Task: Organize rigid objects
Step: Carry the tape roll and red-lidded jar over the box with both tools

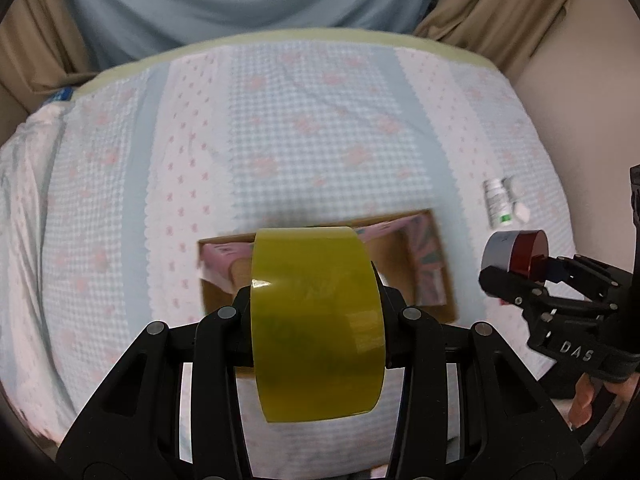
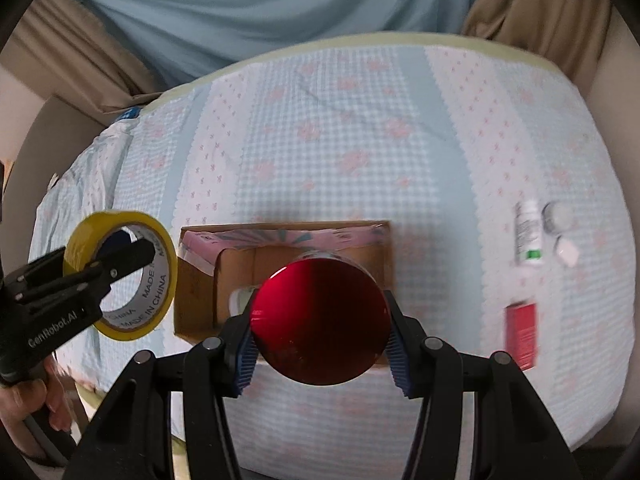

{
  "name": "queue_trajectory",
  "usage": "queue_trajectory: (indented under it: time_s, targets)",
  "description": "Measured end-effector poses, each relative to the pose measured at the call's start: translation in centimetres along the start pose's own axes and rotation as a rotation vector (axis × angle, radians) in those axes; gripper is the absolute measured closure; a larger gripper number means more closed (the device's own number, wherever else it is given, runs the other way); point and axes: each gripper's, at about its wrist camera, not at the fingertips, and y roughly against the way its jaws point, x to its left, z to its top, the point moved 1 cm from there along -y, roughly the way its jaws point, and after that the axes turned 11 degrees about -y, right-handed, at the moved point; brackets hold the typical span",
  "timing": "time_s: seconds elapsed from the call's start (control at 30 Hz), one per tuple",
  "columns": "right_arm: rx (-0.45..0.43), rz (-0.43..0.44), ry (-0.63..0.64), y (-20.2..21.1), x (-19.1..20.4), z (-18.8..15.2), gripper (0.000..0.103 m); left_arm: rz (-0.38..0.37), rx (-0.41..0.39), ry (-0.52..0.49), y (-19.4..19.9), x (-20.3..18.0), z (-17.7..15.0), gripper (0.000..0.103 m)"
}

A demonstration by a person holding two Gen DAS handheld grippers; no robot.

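Observation:
My left gripper [image 1: 318,312] is shut on a yellow tape roll [image 1: 316,320], held on edge above the near side of an open cardboard box [image 1: 428,264]. In the right wrist view the tape roll [image 2: 120,276] hangs left of the box [image 2: 200,284]. My right gripper [image 2: 320,320] is shut on a round jar with a red lid [image 2: 320,320], held over the box's near edge. In the left wrist view the jar [image 1: 516,254] sits right of the box. The box has pink patterned flaps and a white item inside.
The box rests on a bed with a blue-pink checked cover [image 2: 340,140]. To the right lie a white bottle [image 2: 528,236], a small round container [image 2: 560,216], a white cap [image 2: 568,252] and a red box [image 2: 520,332]. Curtains hang behind.

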Motion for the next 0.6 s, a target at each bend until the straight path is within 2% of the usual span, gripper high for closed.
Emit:
queue_trajectory:
  time_s: [0.3, 0.43, 0.6]
  targets:
    - [0.037, -0.061, -0.056, -7.1, 2.9, 0.5, 0.053, -0.034, 0.078, 0.0, -6.6, 6.0, -1.6, 0.066]
    - [0.055, -0.105, -0.078, -10.4, 2.8, 1.2, 0.053, -0.064, 0.108, -0.017, -9.0, 6.7, -1.7, 0.066]
    - [0.091, -0.151, -0.12, -13.3, 1.4, 1.6, 0.053, -0.081, 0.153, -0.074, -11.5, 5.8, -1.5, 0.066]
